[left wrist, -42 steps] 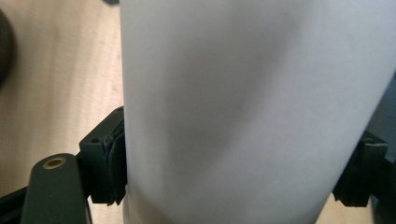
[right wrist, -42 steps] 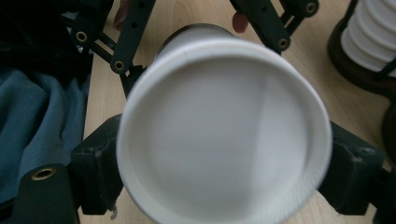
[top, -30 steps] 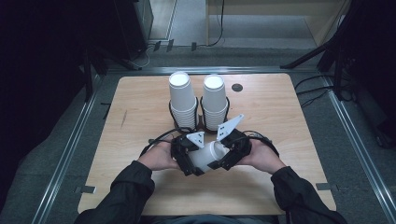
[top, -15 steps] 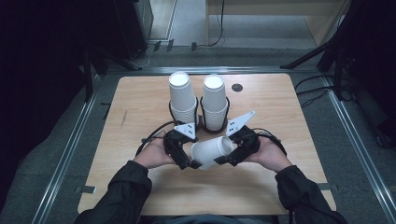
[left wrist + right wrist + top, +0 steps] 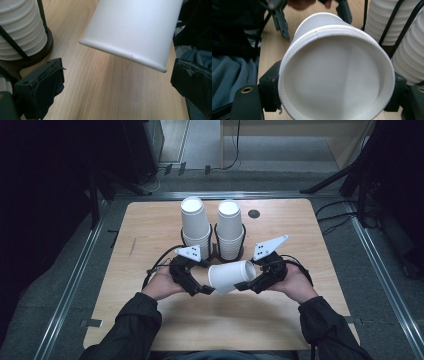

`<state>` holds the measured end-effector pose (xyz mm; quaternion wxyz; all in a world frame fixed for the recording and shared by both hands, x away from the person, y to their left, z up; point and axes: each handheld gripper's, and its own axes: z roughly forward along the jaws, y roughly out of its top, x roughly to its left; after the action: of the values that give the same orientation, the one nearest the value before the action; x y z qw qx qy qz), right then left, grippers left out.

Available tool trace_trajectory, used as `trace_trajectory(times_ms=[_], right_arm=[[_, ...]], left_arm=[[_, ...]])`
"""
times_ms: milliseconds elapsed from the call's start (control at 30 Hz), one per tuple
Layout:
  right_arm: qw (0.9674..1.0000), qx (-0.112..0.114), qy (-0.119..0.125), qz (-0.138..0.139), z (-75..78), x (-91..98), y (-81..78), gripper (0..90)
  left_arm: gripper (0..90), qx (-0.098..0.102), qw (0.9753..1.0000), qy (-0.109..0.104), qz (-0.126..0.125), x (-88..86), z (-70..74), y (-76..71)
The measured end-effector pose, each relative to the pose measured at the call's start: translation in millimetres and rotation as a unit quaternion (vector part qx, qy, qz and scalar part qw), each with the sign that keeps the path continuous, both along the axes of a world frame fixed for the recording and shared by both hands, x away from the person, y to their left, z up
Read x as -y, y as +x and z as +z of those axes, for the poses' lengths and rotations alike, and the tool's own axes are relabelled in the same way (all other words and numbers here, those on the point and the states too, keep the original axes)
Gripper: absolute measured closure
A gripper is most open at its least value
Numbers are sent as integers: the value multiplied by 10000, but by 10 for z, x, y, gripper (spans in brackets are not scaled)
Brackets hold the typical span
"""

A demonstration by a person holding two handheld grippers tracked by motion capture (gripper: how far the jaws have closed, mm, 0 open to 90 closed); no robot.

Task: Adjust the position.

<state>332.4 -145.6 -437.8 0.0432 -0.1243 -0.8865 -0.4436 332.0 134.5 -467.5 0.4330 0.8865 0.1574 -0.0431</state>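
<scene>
The right tool (image 5: 248,283) pinches a white paper cup (image 5: 231,276) lying sideways above the table (image 5: 150,227); the left tool (image 5: 204,289), spread, sits at its rim, not gripping.

My left gripper (image 5: 209,289) sits at the near middle of the scene, jaws spread apart with nothing pressed between them, pointing right. My right gripper (image 5: 244,284) faces it from the right, jaws clamped on a white paper cup (image 5: 231,275), held tilted on its side. Both forearms come in from the near edge, angled inward.
</scene>
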Motion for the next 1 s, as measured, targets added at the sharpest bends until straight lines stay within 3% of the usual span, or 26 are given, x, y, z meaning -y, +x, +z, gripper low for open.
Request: trace_trajectory(times_ms=[167,433,533,567,667,767,867,1000], right_arm=[[9994,-34,343,63,64,-17,5,233],[9982,-32,550,251,86,-155,-34,234],[9981,-57,568,250,80,-180,-29,234],[9980,-57,578,250,76,-181,-24,235],[9975,-92,642,270,75,-163,-11,239],[9972,-145,674,303,82,-153,-2,241],[9978,-219,555,290,71,-161,15,229],[9977,-282,550,285,81,-160,20,188]], left_arm=[[0,-84,9998,-131,-109,53,-22,-20],[0,-67,9992,-377,-131,104,3,-59],[4,-15,9992,-401,-32,113,20,-78],[59,178,9987,-470,-36,96,44,-110],[84,191,9984,-536,-34,86,65,-124],[108,183,9987,-477,-36,80,87,-129],[127,217,9992,-329,45,95,110,-144],[133,104,9992,-379,55,109,146,-143]])
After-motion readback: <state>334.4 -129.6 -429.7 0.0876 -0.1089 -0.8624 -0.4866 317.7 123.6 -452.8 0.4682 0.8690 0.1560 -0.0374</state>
